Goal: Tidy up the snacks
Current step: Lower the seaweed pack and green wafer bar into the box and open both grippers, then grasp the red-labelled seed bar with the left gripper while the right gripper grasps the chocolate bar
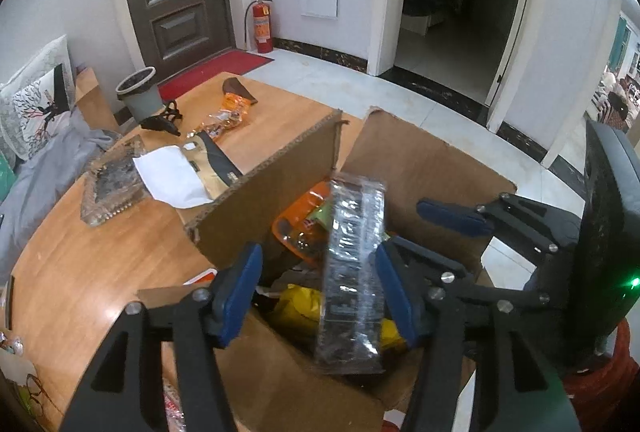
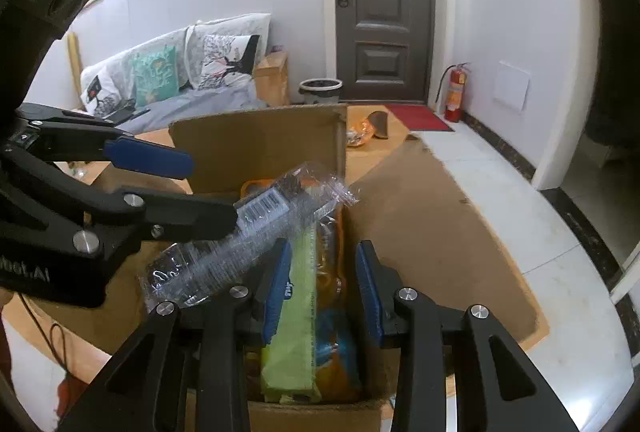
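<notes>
**Ana:** Left tool (image 1: 318,256) first: its jaws stand apart over the cardboard box (image 1: 260,207). The clear packet (image 1: 352,272) is between them, but neither pad looks pressed on it. Right tool (image 2: 323,248) also has its jaws apart, down inside the box astride the green packet (image 2: 292,312), and I see no squeeze.

**Ben:** So nothing is held. Start with the biggest worry.

**Ana:** The worktop (image 1: 120,252) carries the box, and the box sits near its edge. The box's right flap (image 2: 440,211) hangs out over the floor (image 2: 500,191). I'd judge that a shove from either tool could slide the box that way.

**Ben:** And inside the box?

**Ana:** It is already crowded. The clear packet leans steeply on the other snacks, and its top end pokes above the box's rim. With nothing gripping it, it could tip over the box's near wall or slip down crooked.

**Ben:** What about the tools themselves?

**Ana:** They are close together above the box, and the left one's lower finger touches the clear packet. A careless lift could snag that crinkly wrap or knock the two tools together.

**Ben:** Anything smaller?

**Ana:** The orange packet (image 2: 334,272) beside the green one could get crushed if the right jaws close. A loose orange snack (image 1: 232,111) lies well beyond the box and is easy to forget.
</notes>
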### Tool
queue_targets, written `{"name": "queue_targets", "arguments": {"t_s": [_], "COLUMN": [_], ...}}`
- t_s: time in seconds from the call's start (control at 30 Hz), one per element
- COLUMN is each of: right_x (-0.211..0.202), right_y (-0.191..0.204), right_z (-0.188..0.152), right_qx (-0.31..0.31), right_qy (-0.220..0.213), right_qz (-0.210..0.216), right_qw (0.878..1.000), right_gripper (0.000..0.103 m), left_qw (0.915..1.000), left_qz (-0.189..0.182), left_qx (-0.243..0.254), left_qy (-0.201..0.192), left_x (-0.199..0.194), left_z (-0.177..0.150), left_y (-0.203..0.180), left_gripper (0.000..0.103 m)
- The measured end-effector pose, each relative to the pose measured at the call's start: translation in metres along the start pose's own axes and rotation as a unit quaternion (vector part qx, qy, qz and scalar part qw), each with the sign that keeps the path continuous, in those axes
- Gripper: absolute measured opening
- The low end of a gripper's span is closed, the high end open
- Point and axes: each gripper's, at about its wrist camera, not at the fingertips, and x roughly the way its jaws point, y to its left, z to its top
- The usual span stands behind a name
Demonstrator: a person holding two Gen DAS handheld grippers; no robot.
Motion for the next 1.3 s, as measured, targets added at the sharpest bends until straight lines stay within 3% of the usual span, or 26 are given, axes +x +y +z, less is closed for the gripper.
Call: {"name": "queue_targets", "arguments": {"t_s": [0.13,0.27,0.7,1.03,1.3], "right_x": [-0.008,-0.009,-0.029,-0.076,-0.071], "right_y": [0.001,0.006,0.036,0.122,0.207], "right_z": [0.001,0.002,0.006,0.024,-0.001], "right_qx": [0.006,-0.001,-0.014,-0.058,-0.089], "right_qy": [-0.006,-0.002,-0.004,-0.041,-0.009], "right_qz": [0.014,0.018,0.034,0.111,0.181], "right_qw": [1.0,1.0,0.999,0.991,0.979], "right_gripper": [0.033,0.038,0.045,0.046,0.046], "left_qw": [0.9998,0.9995,0.9959,0.9852,0.9734], "left_qz": [0.002,0.011,0.034,0.086,0.113], "left_qx": [0.001,0.002,-0.032,-0.092,-0.163], "left_qy": [-0.017,-0.031,-0.078,-0.116,-0.114], "left_x": [-0.014,-0.028,-0.09,-0.163,-0.171], "left_z": [-0.003,-0.006,-0.036,-0.105,-0.187], "left_y": [-0.001,-0.001,0.029,0.087,0.133], "left_gripper": [0.073,0.079,0.083,0.084,0.084]}}
